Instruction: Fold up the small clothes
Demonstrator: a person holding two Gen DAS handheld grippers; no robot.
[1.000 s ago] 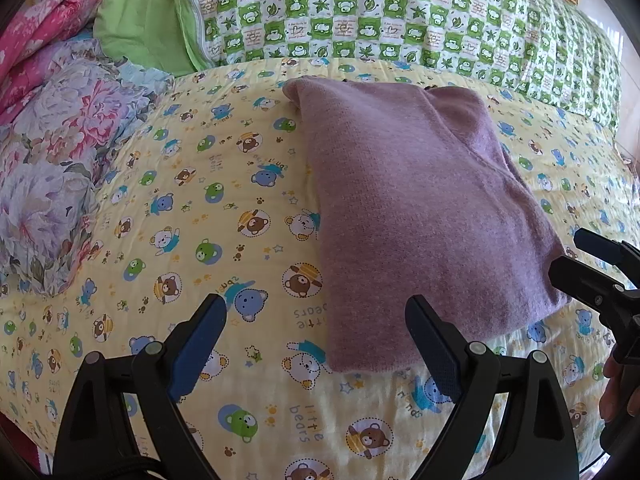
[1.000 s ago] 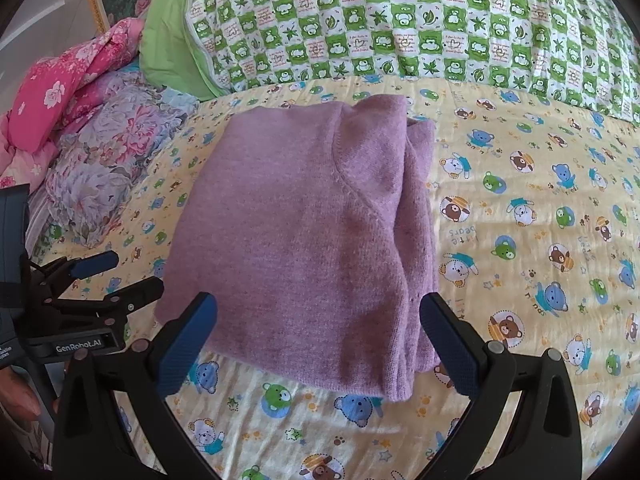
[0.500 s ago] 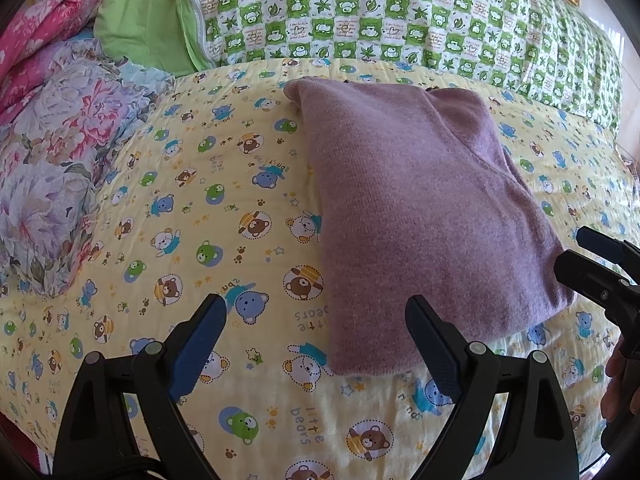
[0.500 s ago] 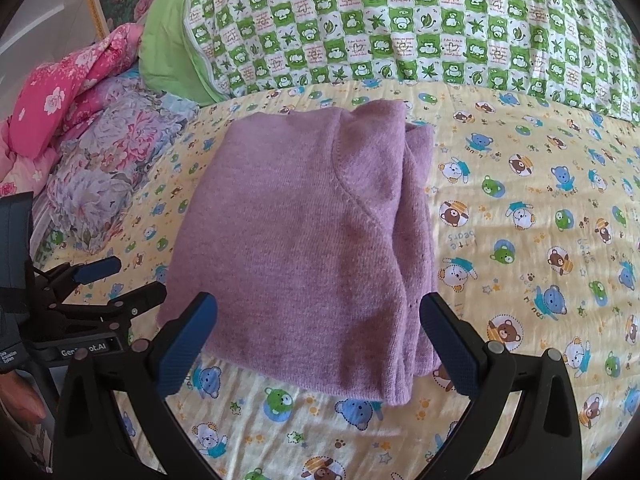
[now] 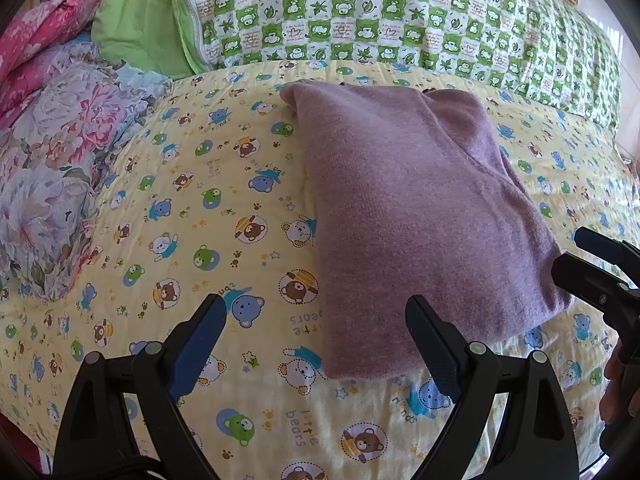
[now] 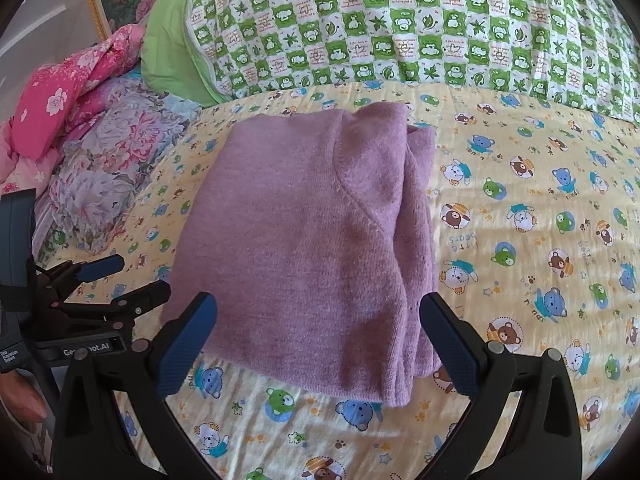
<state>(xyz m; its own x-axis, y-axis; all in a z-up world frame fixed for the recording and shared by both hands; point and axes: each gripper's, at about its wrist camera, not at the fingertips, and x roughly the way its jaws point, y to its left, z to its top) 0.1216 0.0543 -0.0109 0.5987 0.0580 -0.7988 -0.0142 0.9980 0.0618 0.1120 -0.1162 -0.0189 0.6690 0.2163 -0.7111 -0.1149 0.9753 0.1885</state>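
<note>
Yellow bear-print bedding covers the bed [image 5: 168,208], where one folded purple sweater [image 5: 404,216] lies flat near the middle. One green checkered pillow [image 6: 420,28] lines the head; floral quilts [image 6: 100,152] pile to the left. Two grippers hover at the sweater's near edge: the left gripper [image 5: 316,344] and right gripper [image 6: 320,340] both spread their fingers wide, holding nothing.

Purple sweater [image 6: 304,240]: fuzzy matt knit. Bedsheet [image 5: 224,216]: smooth printed cotton-like cloth. Left gripper [image 5: 316,344]: matt black plastic; fingertips [image 5: 434,354] faced with textured blue pads.
</note>
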